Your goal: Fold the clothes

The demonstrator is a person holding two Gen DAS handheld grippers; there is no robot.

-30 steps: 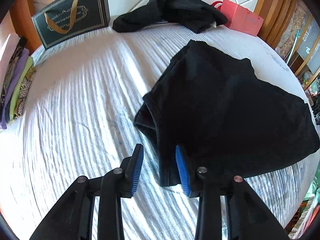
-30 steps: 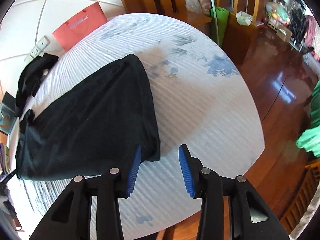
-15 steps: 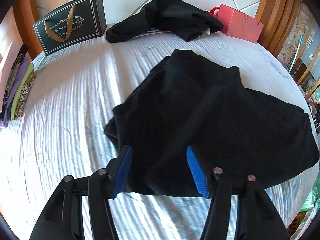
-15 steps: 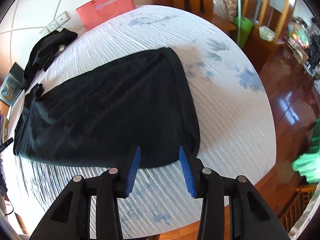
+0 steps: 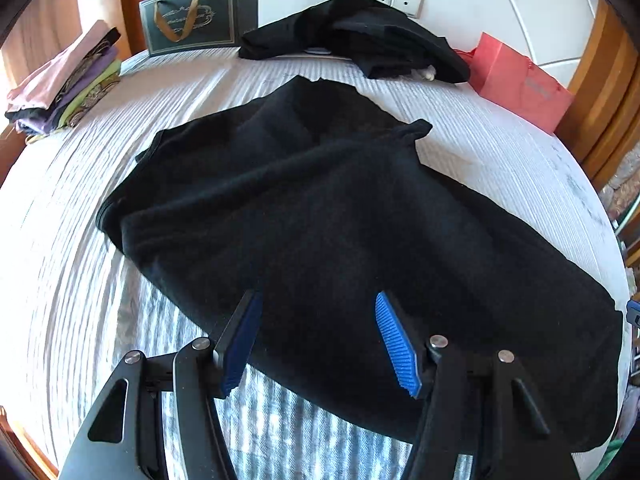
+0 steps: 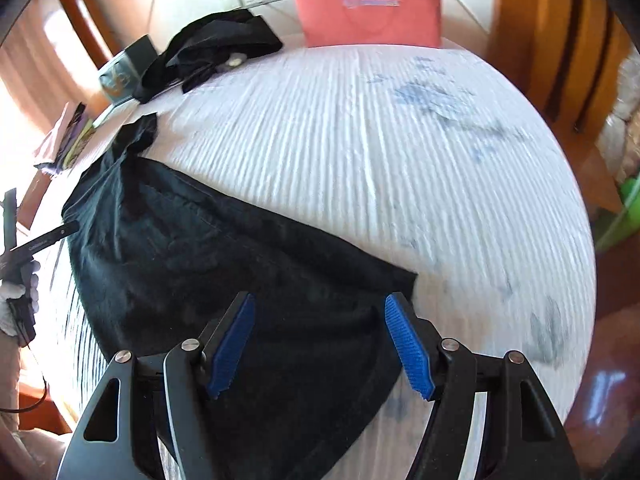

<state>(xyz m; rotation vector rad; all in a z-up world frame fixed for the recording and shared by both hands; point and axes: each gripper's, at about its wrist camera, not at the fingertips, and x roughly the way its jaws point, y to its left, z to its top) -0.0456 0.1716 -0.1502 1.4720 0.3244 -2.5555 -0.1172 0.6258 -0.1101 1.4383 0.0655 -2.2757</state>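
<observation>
A black garment (image 5: pixel 328 216) lies spread flat on the white ribbed bedspread (image 5: pixel 64 256), its sleeves toward the headboard. My left gripper (image 5: pixel 318 340) hovers open over the garment's near edge, and nothing is pinched between its blue pads. In the right wrist view the same black garment (image 6: pixel 224 264) fills the lower left. My right gripper (image 6: pixel 320 344) hangs over its near corner with the jaws opening wide. The cloth lies below them and is not gripped.
A second heap of black clothes (image 5: pixel 352 36) sits by the headboard, with a red paper bag (image 5: pixel 520 84) to its right. A dark gift bag (image 5: pixel 196 16) and a stack of folded clothes (image 5: pixel 68 88) are at the left. Wooden floor (image 6: pixel 600 400) lies past the bed's right edge.
Both grippers widened their jaws and slid sideways across the bed, from the garment's edges to above its body. Both views rolled. The garment now lies flatter and wider.
</observation>
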